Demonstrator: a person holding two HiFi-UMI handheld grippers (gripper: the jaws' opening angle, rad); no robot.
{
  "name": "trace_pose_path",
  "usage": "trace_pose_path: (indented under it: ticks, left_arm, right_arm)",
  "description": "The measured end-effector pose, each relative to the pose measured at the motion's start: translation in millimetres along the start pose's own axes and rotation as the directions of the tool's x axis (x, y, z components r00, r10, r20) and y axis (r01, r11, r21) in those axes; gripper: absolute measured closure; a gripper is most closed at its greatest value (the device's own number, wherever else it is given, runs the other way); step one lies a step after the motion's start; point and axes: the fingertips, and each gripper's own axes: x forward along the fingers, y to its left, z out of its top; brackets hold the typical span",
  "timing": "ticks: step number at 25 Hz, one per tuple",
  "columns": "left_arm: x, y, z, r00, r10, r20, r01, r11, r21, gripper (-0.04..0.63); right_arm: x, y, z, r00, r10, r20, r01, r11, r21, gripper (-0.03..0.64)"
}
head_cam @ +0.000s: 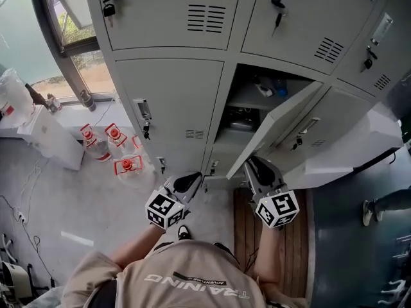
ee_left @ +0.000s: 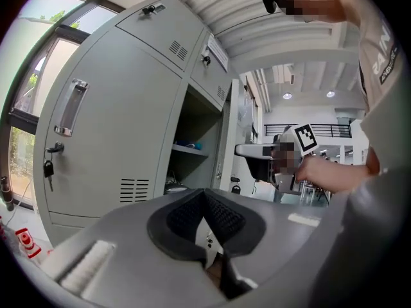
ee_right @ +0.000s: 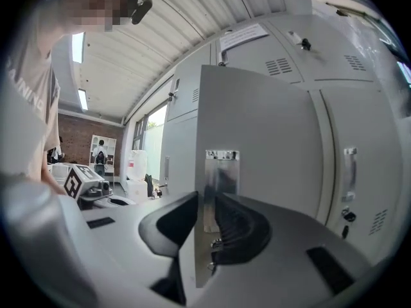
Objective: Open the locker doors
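Head view: above the person, facing steeply down the lockers. Left gripper view: low, near the lockers, facing up at the open compartment. Right gripper view: hard against the open door, facing up along it. The door seems to show in all three.

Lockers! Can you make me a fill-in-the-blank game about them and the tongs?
The right tongs grip the edge of the locker door that stands ____.
The left tongs are shut and hold ____.
A ____ hangs from the lock on the closed locker door beside it.
Missing words: open, nothing, key.
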Motion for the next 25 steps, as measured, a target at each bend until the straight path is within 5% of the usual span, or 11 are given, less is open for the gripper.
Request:
trace_pose_path:
  ticks: [13,25]
  left_arm:
    - [16.6,-129.9,-26.4,0.997,0.072,-0.007,-0.072,0.997,-0.017,0.588]
    - [-8.6,-186.4,-46.6,0.984,0.169,-0.057,-0.17,0.986,0.001,0.588]
  right_arm:
    - [-140.5,-40.9,-27.0,1.0,0.02,-0.01,-0.02,1.0,-0.001,0.56]
    - [-193.4,-63.2,-39.9,1.0,0.022,0.016,-0.023,1.0,0.013,0.56]
